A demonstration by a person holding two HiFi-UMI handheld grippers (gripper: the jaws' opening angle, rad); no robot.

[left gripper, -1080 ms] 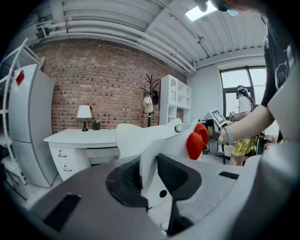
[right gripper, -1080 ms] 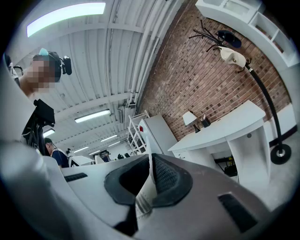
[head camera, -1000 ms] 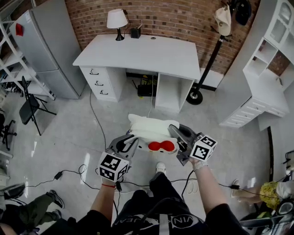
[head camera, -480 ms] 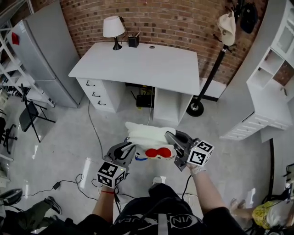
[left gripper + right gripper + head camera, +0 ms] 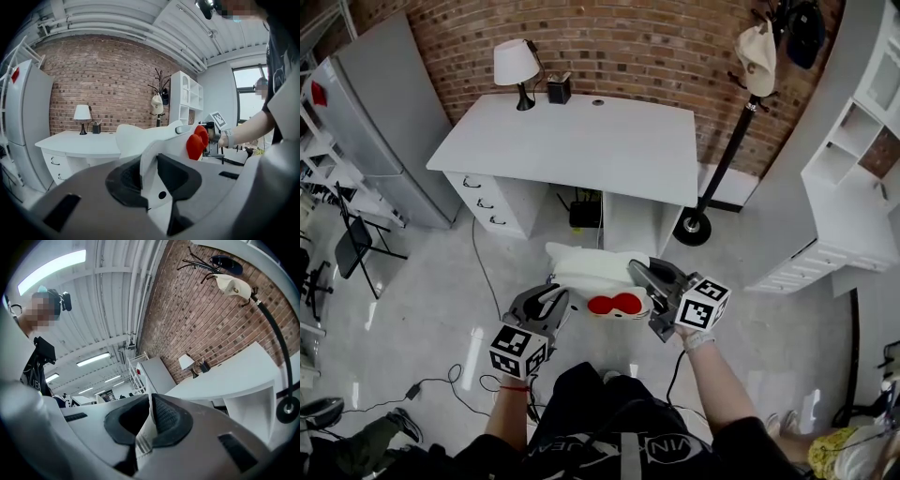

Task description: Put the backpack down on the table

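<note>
A white backpack with a red bow hangs in the air between my two grippers, above the floor in front of the white table. My left gripper is shut on a white flap of the backpack; the red bow shows beyond it. My right gripper is shut on a thin white strap of the backpack, pinched between its dark pads. The table lies ahead, apart from the bag.
On the table's far edge stand a lamp and a small black box. A coat stand with a cap rises at its right, a grey fridge at its left, white shelving further right. Cables cross the floor.
Both grippers have carried the backpack forward toward the table, which now sits larger and nearer in the head view. Both grips are unchanged.
</note>
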